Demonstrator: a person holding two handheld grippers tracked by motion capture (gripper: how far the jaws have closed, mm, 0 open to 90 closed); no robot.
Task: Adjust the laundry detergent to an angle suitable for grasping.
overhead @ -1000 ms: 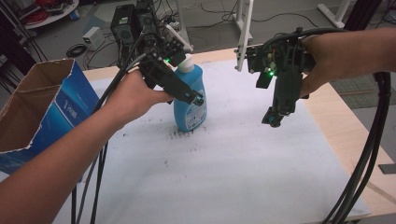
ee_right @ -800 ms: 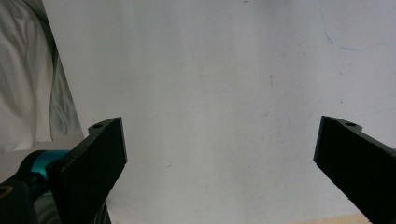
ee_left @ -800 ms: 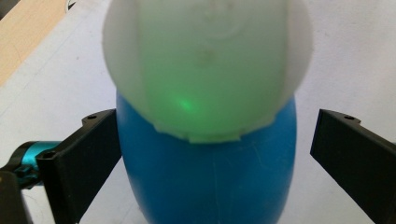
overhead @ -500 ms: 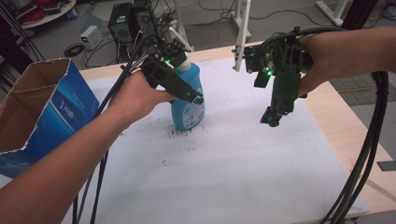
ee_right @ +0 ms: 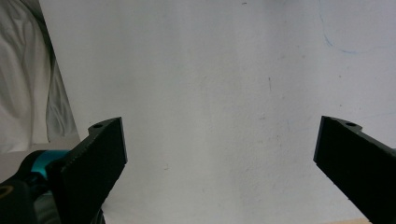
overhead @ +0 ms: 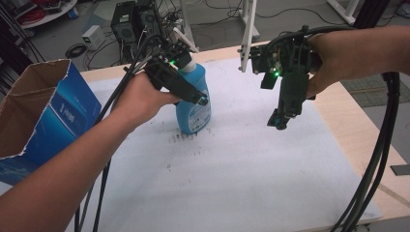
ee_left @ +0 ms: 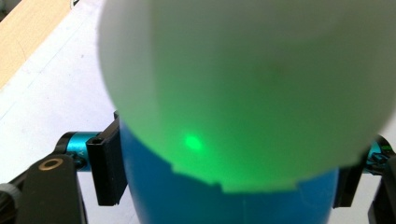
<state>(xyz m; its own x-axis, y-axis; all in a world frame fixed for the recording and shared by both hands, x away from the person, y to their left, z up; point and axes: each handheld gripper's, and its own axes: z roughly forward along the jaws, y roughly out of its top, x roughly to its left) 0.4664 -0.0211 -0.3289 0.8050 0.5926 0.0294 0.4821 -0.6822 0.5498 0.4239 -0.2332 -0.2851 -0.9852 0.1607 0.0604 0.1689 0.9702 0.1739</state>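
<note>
Near back-left of white-covered worktop (overhead: 232,183), blue bottle (overhead: 193,104) standing upright, long axis vertical, white cap (ee_left: 243,84) pointing up. Left tongs (overhead: 191,94) just been closing in, jaws now hugging bottle body both sides, so grab looking basically on. Right tongs (overhead: 279,121) hanging wide open, nothing inside, over bare cloth
</note>
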